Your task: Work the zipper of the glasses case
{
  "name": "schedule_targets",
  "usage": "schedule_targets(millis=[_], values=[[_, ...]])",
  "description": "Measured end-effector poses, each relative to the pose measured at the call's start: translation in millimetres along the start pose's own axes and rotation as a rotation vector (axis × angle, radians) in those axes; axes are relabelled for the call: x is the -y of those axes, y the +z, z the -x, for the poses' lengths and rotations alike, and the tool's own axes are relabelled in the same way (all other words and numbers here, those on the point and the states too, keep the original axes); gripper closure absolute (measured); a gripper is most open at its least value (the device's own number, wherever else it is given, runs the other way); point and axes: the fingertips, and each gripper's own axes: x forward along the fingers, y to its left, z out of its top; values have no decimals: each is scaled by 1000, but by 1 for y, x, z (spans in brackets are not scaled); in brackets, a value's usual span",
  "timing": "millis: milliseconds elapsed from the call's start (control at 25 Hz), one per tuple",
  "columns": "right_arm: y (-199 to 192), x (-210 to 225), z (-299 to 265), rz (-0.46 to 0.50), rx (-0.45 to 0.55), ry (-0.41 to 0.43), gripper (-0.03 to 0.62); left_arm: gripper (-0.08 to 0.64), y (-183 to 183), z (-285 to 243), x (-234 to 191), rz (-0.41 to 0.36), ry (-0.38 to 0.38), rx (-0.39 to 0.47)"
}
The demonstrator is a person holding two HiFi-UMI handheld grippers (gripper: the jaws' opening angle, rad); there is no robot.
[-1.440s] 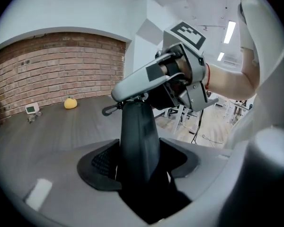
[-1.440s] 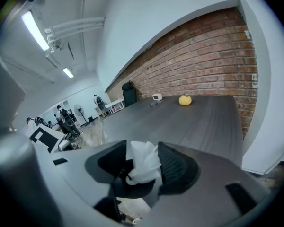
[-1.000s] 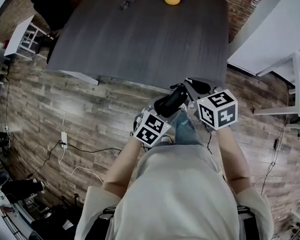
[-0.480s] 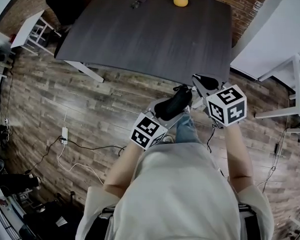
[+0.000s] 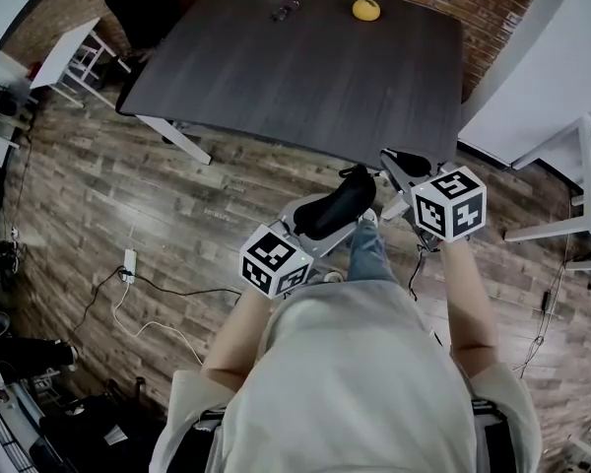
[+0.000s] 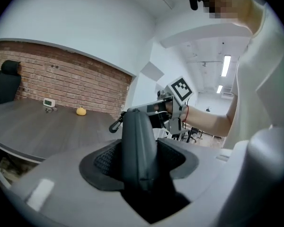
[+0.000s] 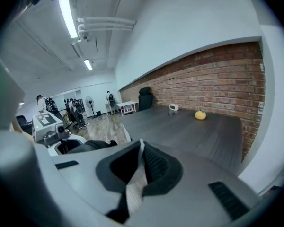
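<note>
Firstly, we want a firm, steady clamp from the left gripper (image 6: 140, 161), whose jaws have just been closing and grip the dark, oblong, soft-shelled glasses case (image 6: 137, 131). It stands edge-up between them, in the air short of the dark grey desk (image 5: 305, 77). Its small looped tab (image 6: 116, 125), likely the zipper pull, juts at the far end. Our right gripper (image 7: 141, 160), clenched on nothing, should open and pinch it squarely.

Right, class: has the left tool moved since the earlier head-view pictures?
Yes. Against the table, the left tool has shifted left; its jaws have just been closing on the glasses case between them.
</note>
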Motion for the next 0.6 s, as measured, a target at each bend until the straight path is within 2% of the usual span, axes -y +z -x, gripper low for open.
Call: schedule_targets(millis=[240, 600], values=[[-7, -1, 3, -74, 16, 23, 584, 321, 16, 9, 4, -12, -26, 60], [-11, -1, 7, -163, 47, 58, 584, 324, 37, 10, 3, 84, -66, 156]])
